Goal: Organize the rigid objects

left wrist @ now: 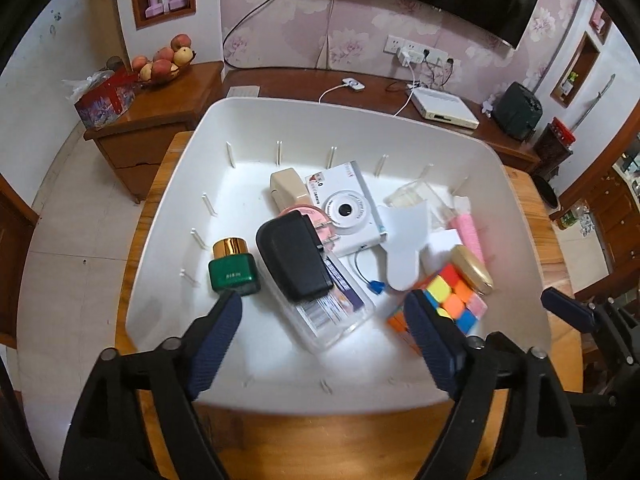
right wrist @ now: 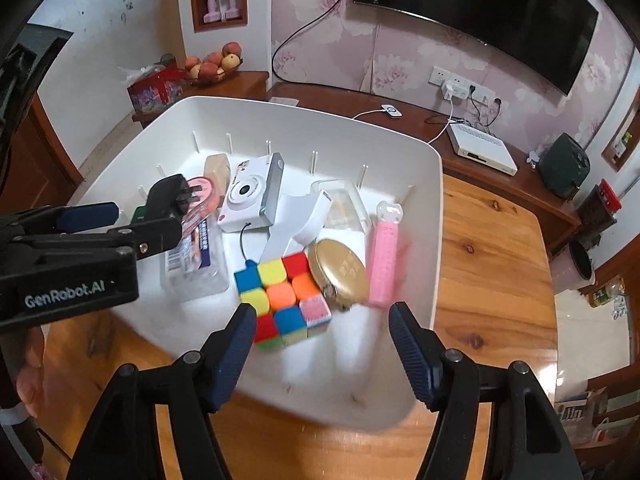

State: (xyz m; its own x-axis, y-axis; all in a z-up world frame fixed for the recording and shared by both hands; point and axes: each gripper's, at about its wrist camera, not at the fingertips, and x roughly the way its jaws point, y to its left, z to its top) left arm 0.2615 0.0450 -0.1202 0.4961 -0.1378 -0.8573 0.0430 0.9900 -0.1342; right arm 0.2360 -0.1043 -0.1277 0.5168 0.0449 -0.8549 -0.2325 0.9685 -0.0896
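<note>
A white bin on a wooden table holds the rigid objects: a green bottle with gold cap, a black charger, a clear plastic case, a white camera, a colour cube, a gold oval case and a pink tube. My left gripper is open above the bin's near side, over the clear case. My right gripper is open above the cube and gold case. Both are empty.
A wooden cabinet behind the table carries a fruit bowl and a red box. A low TV stand holds a white set-top box. Bare table lies right of the bin.
</note>
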